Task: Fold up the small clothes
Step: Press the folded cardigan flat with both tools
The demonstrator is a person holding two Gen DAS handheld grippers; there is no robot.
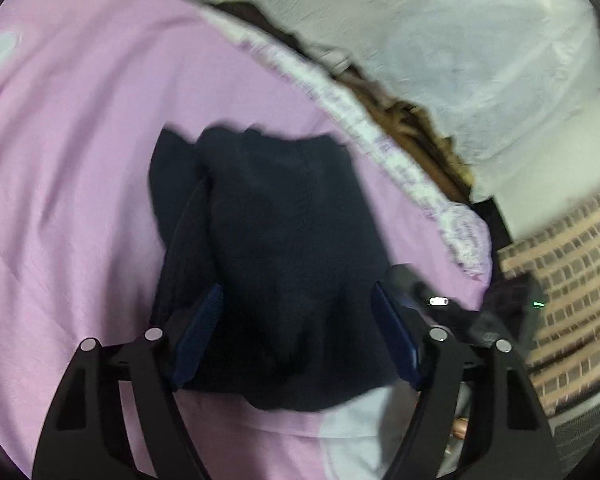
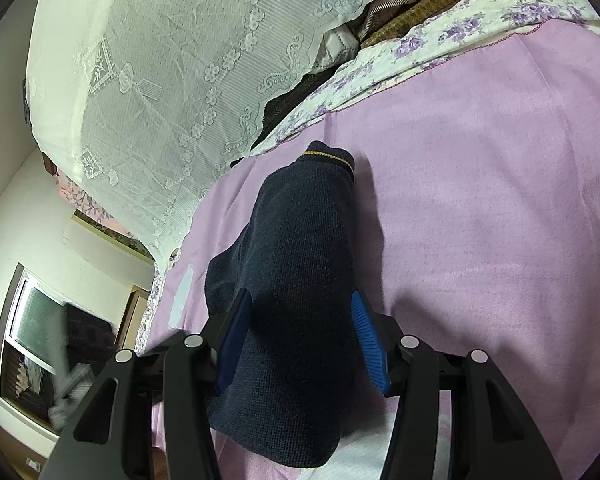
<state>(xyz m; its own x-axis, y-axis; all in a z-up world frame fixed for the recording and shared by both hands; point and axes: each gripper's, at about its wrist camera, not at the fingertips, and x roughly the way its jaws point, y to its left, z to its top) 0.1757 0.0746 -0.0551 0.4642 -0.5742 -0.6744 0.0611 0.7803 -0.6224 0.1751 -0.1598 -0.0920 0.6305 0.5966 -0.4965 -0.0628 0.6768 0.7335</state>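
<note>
A small navy knit garment (image 1: 276,248) lies bunched on a pink sheet (image 1: 80,160). In the left wrist view my left gripper (image 1: 296,312) is open, its blue pads either side of the garment's near part. In the right wrist view the same garment (image 2: 296,280), with a yellow stripe at its far edge, runs between the blue pads of my right gripper (image 2: 302,320). The right jaws stand wide apart around the cloth, and the pads do not press it flat. The other gripper shows as a dark shape in the left wrist view (image 1: 404,280).
A white lace cover (image 2: 160,80) drapes over furniture beyond the bed. A floral quilt edge (image 2: 420,44) borders the pink sheet (image 2: 500,200). Brown and dark items are piled behind it (image 2: 412,12). A tiled floor (image 1: 572,280) lies beside the bed.
</note>
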